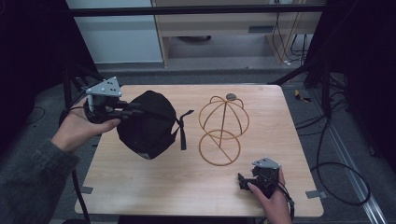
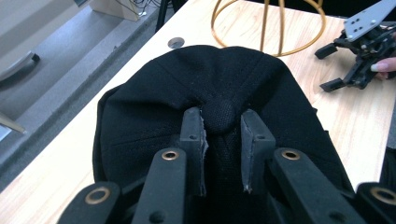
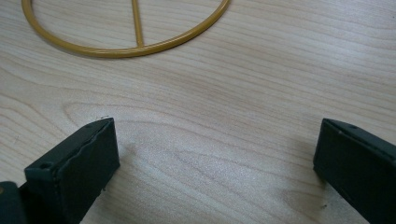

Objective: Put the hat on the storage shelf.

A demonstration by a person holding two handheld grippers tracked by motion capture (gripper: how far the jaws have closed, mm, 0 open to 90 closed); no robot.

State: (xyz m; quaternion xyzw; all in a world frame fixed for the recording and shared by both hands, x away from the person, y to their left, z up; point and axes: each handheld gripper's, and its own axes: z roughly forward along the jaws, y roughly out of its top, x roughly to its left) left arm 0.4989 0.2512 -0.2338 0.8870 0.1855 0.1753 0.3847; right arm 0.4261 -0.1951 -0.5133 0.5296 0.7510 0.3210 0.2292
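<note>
High view: black cap [image 1: 147, 123] held up at the left side of the wooden table [image 1: 140, 186], near its left edge, the left gripper [image 1: 125, 110] clamped on the crown around the top button [image 2: 218, 115]. Gold wire stand [image 1: 223, 128] sits just right of centre, its dome toward the far edge, a bare strip of tabletop between it and the cap's strap [image 1: 182, 130]. Right gripper [image 1: 243, 181] rests near the front right edge, jaws spread wide over bare wood with nothing between them.

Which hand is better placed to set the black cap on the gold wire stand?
Probably left: the left tongs already pinch the cap by its top button, beside the stand. The right tongs sit open and empty near the table edge.
</note>
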